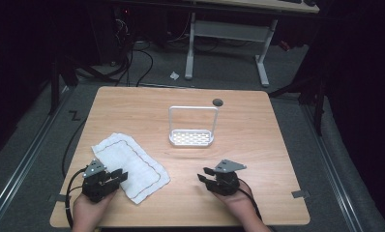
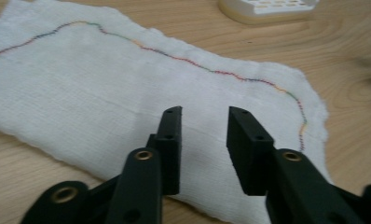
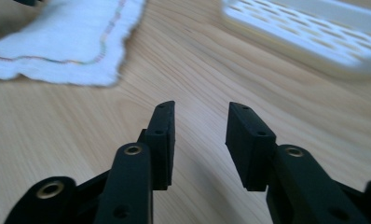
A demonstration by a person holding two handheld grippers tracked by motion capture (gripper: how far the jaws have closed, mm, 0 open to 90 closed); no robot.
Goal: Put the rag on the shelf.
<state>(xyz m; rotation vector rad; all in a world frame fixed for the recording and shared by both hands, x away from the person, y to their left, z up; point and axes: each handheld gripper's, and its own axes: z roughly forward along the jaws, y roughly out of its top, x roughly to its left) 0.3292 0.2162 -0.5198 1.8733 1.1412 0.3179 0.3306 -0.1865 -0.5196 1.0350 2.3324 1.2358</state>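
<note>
White cloth (image 1: 130,166) flat on table (image 1: 258,145); we hold left gripper (image 1: 117,177) over its near edge, fingers spread, empty. Right gripper (image 1: 203,177) fingers spread over bare wood.

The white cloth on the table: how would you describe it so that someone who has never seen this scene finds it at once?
Start at the wooden table and look to its near left part, just beside the left tool. There the cloth lies flat and slanted. Unlike the hard white rack with its tall handle at the table's middle, it is soft, with a thin coloured stitched line running inside its wavy edge.
</note>
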